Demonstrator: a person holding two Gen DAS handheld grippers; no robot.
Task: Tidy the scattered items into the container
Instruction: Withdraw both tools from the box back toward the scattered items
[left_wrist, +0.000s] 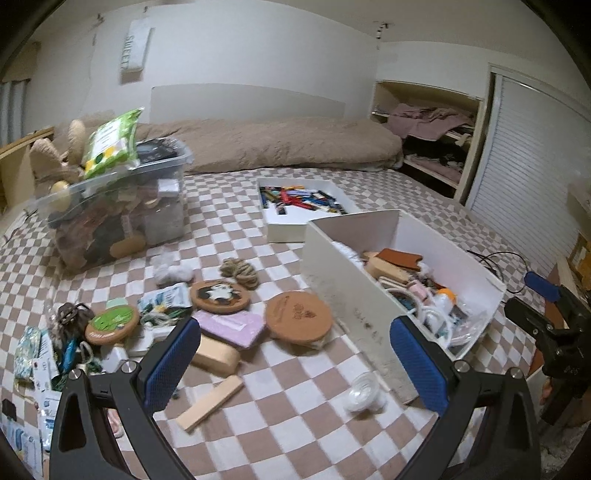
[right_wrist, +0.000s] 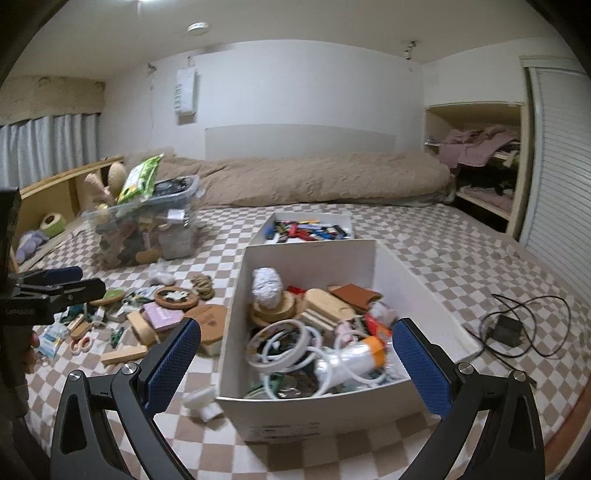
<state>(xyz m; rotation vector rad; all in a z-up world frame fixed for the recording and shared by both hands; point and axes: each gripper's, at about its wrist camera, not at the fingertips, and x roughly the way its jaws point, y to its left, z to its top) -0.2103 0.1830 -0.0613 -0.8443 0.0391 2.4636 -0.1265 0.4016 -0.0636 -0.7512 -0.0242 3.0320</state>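
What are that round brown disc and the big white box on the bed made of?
The round disc looks like cork: matte, tan, finely speckled, with a stamped mark. The white box seems to be cardboard or thin board: flat, dull white walls with scuffed grey smudges.

A bed (right_wrist: 424, 251) covered with a brown-and-white checkered sheet carries everything. A rolled beige duvet (right_wrist: 314, 177) is laid along its far edge. A clear plastic bin (left_wrist: 110, 218), heaped full, is set at the far left. A shallow white tray (left_wrist: 295, 206) of small colourful items is placed near the middle, and a large white box (right_wrist: 306, 266), filled with mixed objects, sits just in front of it. Round cork coasters (left_wrist: 299, 317), a pink pad (left_wrist: 229, 326), wooden blocks (left_wrist: 210, 402), a rope coil (left_wrist: 240, 271) and packets are scattered left of the box. A black adapter with cable (right_wrist: 508, 330) is seen at the right.
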